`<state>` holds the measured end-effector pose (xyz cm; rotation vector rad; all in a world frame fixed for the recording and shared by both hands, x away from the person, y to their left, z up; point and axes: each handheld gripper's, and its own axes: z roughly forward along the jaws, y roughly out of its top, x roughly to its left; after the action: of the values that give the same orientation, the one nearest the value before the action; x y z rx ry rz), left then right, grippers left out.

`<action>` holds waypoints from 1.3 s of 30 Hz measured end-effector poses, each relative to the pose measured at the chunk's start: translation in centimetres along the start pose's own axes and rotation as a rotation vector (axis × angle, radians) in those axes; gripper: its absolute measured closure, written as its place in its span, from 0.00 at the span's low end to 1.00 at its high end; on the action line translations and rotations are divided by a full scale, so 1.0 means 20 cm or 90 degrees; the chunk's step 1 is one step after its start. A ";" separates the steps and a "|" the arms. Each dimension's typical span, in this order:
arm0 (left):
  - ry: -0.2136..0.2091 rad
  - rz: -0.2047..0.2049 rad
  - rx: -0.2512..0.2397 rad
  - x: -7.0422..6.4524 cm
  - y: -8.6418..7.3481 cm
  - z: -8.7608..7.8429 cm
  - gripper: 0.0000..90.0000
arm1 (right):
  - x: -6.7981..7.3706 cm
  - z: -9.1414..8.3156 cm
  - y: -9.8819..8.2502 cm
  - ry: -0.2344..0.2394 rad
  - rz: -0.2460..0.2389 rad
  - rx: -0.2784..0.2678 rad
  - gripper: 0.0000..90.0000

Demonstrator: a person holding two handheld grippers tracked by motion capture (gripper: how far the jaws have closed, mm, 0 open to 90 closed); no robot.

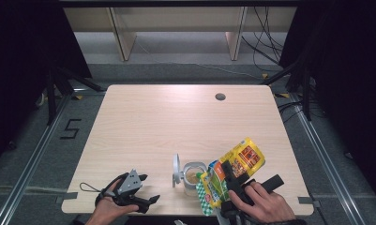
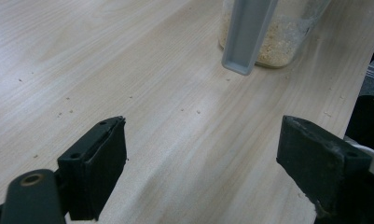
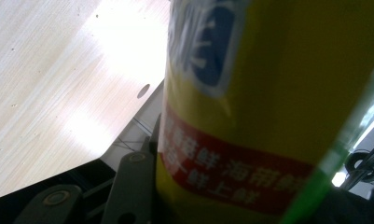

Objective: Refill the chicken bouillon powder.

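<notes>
A clear container [image 1: 193, 177], holding a layer of pale crumbs, is taken as the landmark; it stands near the front edge of the wooden table [image 1: 176, 122]. Its grey hinged lid [image 1: 176, 170] is seen standing open on the side facing the left gripper.

A yellow snack bag [image 1: 230, 171] is held just beside the container, on the side away from the lid, tilted with its lower end toward the container mouth. It is clamped by the right gripper [image 1: 232, 180]; in the right gripper view the bag [image 3: 278, 112] is pressed close against the lens, with one jaw seen alongside it.

The left gripper [image 1: 146, 202] is held low over the table, apart from the container on its lid side. Its jaws are spread wide with nothing between them, and in the left gripper view the container [image 2: 273, 42] and the lid edge [image 2: 246, 35] lie beyond them.

The step in hand is judged to be pouring from the bag into the container. It would be done best if the bag's opening is brought directly above the container mouth before further tilting, and the tilt is increased slowly. Scattered crumbs [image 2: 63, 109] are noted on the table, so spillage is a risk. The container could be steadied by the left gripper, clear of the lid. Whether the bag's opening is already over the mouth cannot be told.
</notes>
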<state>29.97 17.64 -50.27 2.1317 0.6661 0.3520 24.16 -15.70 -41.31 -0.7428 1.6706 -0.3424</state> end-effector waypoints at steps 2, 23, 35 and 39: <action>0.000 -0.001 0.000 0.00 0.00 0.00 0.17 | 0.00 0.00 0.00 0.001 0.000 0.000 0.70; 0.001 0.001 0.000 0.00 0.00 0.00 0.17 | 0.00 0.00 0.00 -0.001 -0.002 0.000 0.70; 0.001 0.000 0.000 0.00 0.00 0.00 0.17 | 0.00 0.00 0.00 -0.001 -0.002 0.000 0.70; 0.001 -0.020 -0.001 -0.01 0.00 0.00 0.17 | 0.00 0.00 0.00 0.000 -0.002 -0.001 0.70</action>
<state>29.81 17.51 -50.38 2.1171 0.7001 0.3367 24.19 -15.71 -41.29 -0.7470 1.6699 -0.3433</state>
